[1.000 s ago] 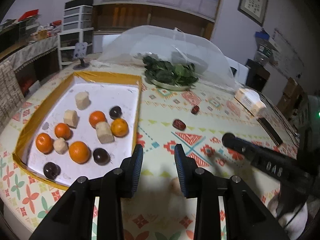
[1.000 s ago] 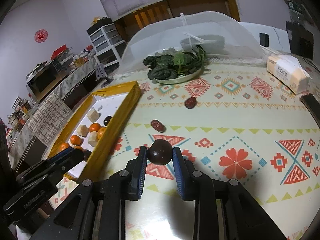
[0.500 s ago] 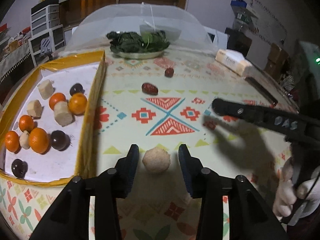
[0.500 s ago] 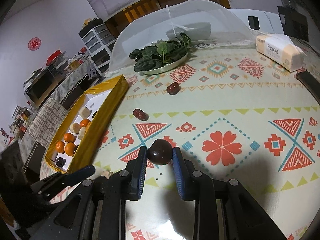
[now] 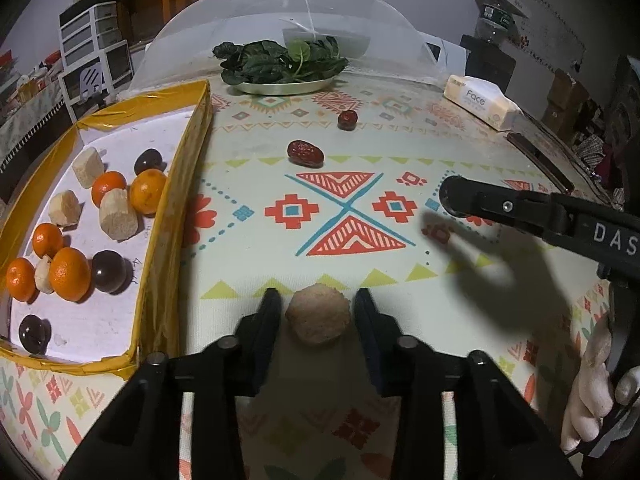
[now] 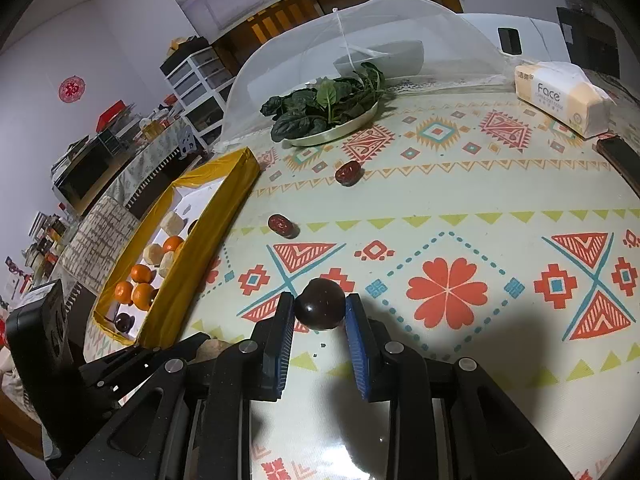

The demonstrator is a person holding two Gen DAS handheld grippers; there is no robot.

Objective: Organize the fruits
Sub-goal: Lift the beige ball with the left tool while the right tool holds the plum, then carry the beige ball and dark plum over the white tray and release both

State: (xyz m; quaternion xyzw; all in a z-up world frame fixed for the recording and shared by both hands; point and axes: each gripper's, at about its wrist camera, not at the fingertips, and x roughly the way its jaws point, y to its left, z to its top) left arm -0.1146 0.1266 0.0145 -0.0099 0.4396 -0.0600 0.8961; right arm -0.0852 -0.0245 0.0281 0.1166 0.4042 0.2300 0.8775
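Observation:
My left gripper (image 5: 316, 306) is open, its fingers on either side of a tan round fruit (image 5: 318, 315) that lies on the tablecloth, with small gaps on both sides. My right gripper (image 6: 320, 310) is shut on a dark plum (image 6: 321, 303) and holds it above the cloth. A yellow-rimmed tray (image 5: 188, 168) at the left holds several oranges, tan chunks and dark plums. Two red dates (image 5: 305, 153) (image 5: 347, 119) lie on the cloth further back. The right gripper's arm (image 5: 532, 212) shows at the right of the left wrist view.
A plate of leafy greens (image 5: 280, 68) stands at the back before a mesh food cover (image 5: 360, 16). A pack of tissues (image 5: 482, 102) and a dark flat object (image 5: 538, 148) lie at the back right. The tray also shows in the right wrist view (image 6: 208, 248).
My left gripper has swung from the tray side to the tan fruit, which now sits between its fingers. The right gripper has kept hold of the plum and drifted slightly.

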